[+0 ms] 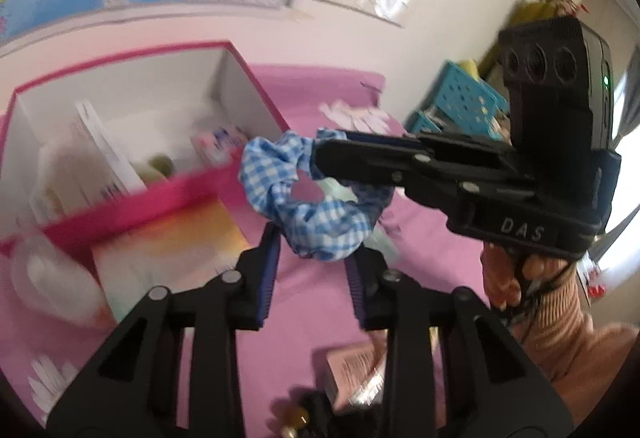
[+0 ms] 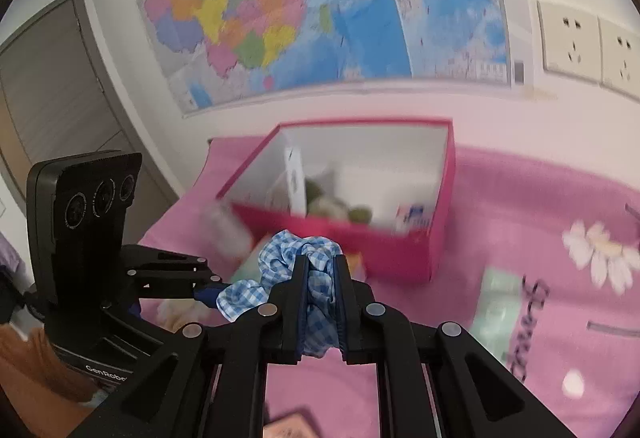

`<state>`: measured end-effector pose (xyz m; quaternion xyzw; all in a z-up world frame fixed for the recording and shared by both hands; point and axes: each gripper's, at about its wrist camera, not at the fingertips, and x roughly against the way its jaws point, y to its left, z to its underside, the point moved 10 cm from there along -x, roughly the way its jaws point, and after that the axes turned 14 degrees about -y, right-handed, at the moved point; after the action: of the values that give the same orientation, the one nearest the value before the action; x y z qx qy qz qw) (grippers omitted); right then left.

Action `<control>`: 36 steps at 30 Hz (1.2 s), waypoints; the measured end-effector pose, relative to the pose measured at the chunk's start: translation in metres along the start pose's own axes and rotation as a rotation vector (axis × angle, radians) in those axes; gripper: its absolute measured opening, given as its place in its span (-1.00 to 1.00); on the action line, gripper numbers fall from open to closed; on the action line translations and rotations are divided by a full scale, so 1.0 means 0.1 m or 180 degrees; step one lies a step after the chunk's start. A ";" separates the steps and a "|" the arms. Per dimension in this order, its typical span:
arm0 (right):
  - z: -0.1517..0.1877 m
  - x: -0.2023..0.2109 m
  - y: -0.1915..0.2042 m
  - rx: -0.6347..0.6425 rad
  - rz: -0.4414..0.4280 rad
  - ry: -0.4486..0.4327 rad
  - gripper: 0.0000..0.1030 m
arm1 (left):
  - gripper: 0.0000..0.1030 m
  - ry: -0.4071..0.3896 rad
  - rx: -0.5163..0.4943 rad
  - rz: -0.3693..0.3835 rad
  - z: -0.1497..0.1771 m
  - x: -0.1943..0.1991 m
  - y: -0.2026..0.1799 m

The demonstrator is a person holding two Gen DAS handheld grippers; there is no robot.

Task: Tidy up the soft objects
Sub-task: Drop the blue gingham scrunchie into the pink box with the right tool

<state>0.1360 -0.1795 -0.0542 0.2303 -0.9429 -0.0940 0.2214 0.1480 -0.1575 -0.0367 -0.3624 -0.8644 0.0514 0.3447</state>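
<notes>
Counts: one blue gingham scrunchie point(image 2: 296, 270); one pink open-top box point(image 2: 412, 250); two grippers; two wall maps point(image 2: 240, 5); two socket plates point(image 2: 568, 37) in the right wrist view.
Left gripper point(image 1: 316, 254): fingers spaced apart either side of the scrunchie's lower loop; in the left wrist view the loop hangs between the pads, contact not clear. In the right wrist view it comes in from 9 o'clock, its tip at the fabric's left end.
Scrunchie: held up off the bed, in front of the box's near wall, at 6 o'clock from the box in the right wrist view.
Right gripper point(image 2: 320, 278): fingers nearly closed, clamping a bunched fold of the scrunchie between the pads. In the left wrist view it reaches in from 3 o'clock, a hand point(image 1: 504, 278) in a ribbed sleeve beneath it.
Box contents: a white upright card and a few blurred small items, not identifiable.
Surface: pink bedspread point(image 2: 520, 197) with a white flower print point(image 2: 600, 254) at 3 o'clock.
Room: white wall behind the box; grey door point(image 2: 52, 93) at 9 o'clock; blue perforated baskets point(image 1: 460, 97) at 2 o'clock in the left wrist view.
Edges: box's far wall near the wall; open bedspread to the right of the box.
</notes>
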 end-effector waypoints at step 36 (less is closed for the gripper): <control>-0.39 -0.85 -0.74 -0.0358 0.0607 -0.0026 -0.30 | -0.17 0.0031 0.0034 -0.0782 -0.48 -0.36 0.66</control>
<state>0.2507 -0.2062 -0.0724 0.1265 -0.9547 -0.1263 0.2381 0.2355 -0.1411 -0.0431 -0.2522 -0.9003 0.0116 0.3545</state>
